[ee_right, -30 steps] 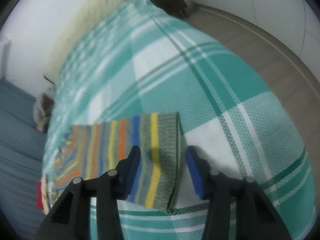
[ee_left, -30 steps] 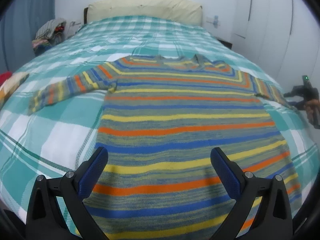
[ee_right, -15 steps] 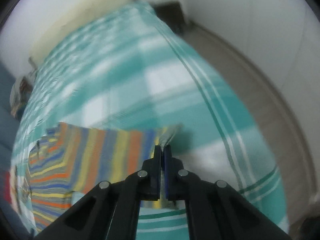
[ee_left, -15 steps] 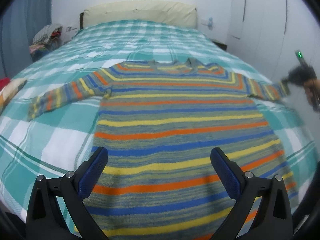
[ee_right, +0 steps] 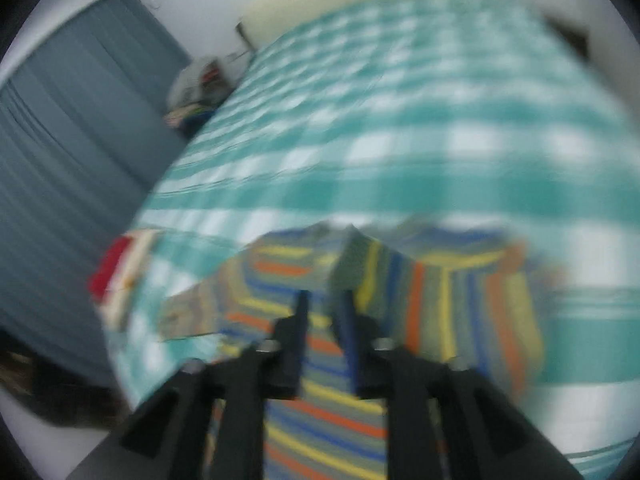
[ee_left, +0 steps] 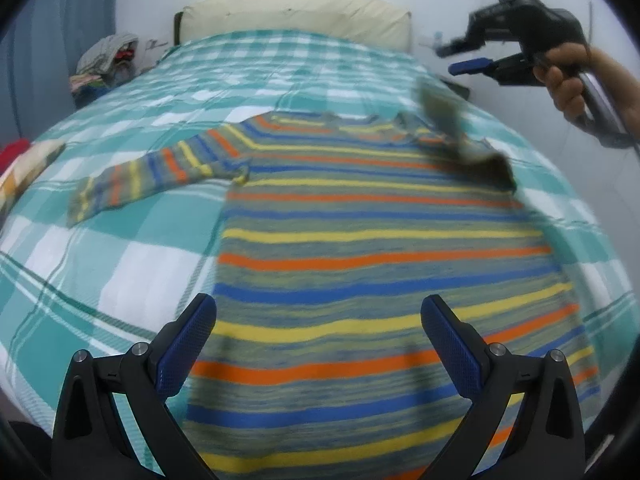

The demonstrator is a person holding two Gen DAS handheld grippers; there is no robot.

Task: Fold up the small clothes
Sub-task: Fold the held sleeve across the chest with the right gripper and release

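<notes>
On the bed: striped sweater [ee_left: 360,264] lies flat, front up, on the green-checked bedspread [ee_left: 120,272], hem nearest the left wrist camera, collar toward the pillow [ee_left: 296,12].
Left sleeve: stretched out flat to the side [ee_left: 160,176], not yet folded.
Right sleeve: thrown inward over the shoulder and chest area [ee_left: 460,140]; blurred in both views, so how neatly it has landed cannot be told.
Right hand-held gripper [ee_left: 464,56]: up in the air above the far right of the bed, jaws parted by a narrow gap, nothing between them; sleeve released.
Left hand-held gripper [ee_left: 316,344]: jaws wide apart, empty, hovering over the lower body of the sweater.
Step in hand: folding the sleeves in, right one first (judgement).
How to do it well: check that the right sleeve lies straight across the chest without a bunch at the cuff; if it is rumpled, pinch the cuff and draw it flat. Then take the left cuff by its edge only, carry it low across, and lay it down rather than toss it. Keep the body panel undisturbed.
Change from earlier frames: a second ago the right sleeve lay straight out and the right jaws stood around its cuff; half a second ago they were clamped on it; now the jaws have just been opening, and the sleeve has crossed onto the body. Left hand-held gripper unchanged.
</notes>
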